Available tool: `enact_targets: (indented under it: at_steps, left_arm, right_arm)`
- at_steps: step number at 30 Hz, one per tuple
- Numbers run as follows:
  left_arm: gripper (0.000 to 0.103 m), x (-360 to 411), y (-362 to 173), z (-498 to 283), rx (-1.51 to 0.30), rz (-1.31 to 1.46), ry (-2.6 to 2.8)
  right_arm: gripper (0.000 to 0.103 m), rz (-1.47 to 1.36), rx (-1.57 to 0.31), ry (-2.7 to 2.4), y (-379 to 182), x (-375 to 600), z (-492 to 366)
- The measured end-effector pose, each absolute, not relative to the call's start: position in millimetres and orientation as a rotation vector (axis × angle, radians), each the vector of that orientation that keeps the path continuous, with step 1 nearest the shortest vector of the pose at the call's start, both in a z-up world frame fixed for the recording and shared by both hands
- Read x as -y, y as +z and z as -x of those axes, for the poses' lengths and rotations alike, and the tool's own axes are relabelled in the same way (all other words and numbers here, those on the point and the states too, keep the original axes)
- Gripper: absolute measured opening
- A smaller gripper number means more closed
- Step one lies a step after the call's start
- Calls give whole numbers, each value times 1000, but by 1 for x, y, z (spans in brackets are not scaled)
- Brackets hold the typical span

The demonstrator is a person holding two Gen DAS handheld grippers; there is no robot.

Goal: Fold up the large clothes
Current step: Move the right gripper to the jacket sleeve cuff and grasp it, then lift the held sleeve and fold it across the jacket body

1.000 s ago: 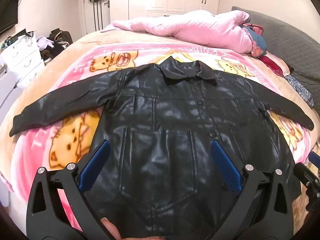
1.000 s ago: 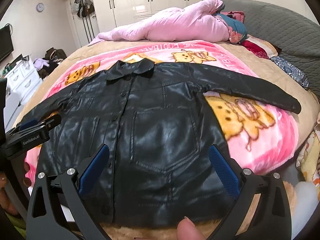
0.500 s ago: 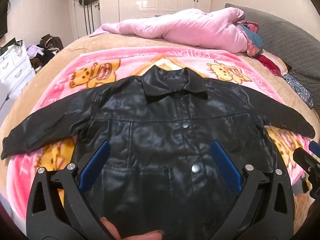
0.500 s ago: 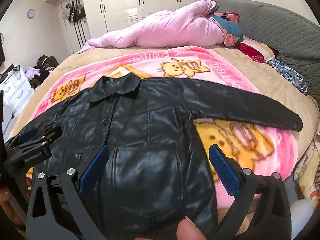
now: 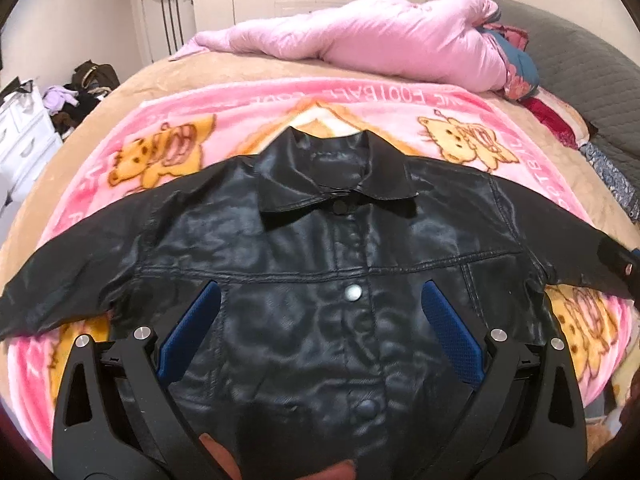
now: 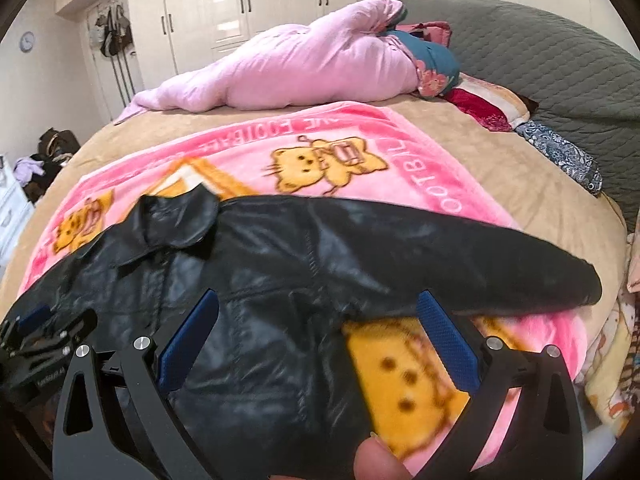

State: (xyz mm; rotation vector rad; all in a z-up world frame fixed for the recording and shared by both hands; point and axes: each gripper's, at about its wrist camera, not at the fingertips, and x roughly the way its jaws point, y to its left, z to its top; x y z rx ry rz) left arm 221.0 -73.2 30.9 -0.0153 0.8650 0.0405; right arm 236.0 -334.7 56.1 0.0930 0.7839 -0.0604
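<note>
A black leather jacket (image 5: pixel 320 248) lies flat and buttoned on a pink cartoon blanket (image 5: pixel 168 128), collar (image 5: pixel 336 184) toward the far side and both sleeves spread out. My left gripper (image 5: pixel 320 304) hovers open over the jacket's chest, fingers on either side of the snap placket. My right gripper (image 6: pixel 318 308) is open above the jacket (image 6: pixel 280 264) near its right armpit, with the right sleeve (image 6: pixel 460 264) stretching off to the right. The left gripper (image 6: pixel 44 344) shows at the left edge of the right wrist view. Neither holds anything.
A pink quilt (image 5: pixel 360 52) is heaped at the far side of the bed, beside pillows (image 6: pixel 432 60) and a grey padded headboard (image 6: pixel 540 64). White wardrobes (image 6: pixel 248 4) line the back wall. A white dresser (image 5: pixel 20 140) and a clutter pile (image 5: pixel 84 88) stand left.
Both grippers have moved forward over the jacket, from its hem up to chest level, and the right one has swung toward the right sleeve. Both stayed open. The jacket has not moved.
</note>
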Motion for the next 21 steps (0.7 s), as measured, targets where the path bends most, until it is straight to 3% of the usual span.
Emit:
enact_targets:
  at_steps: [9, 21]
  left_arm:
    - [94, 113, 10, -263, -904, -9, 6]
    - [94, 173, -24, -297, -948, -33, -92]
  right_arm:
    - [99, -284, -802, -203, 19, 412, -271]
    - [99, -656, -791, -487, -22, 540, -244]
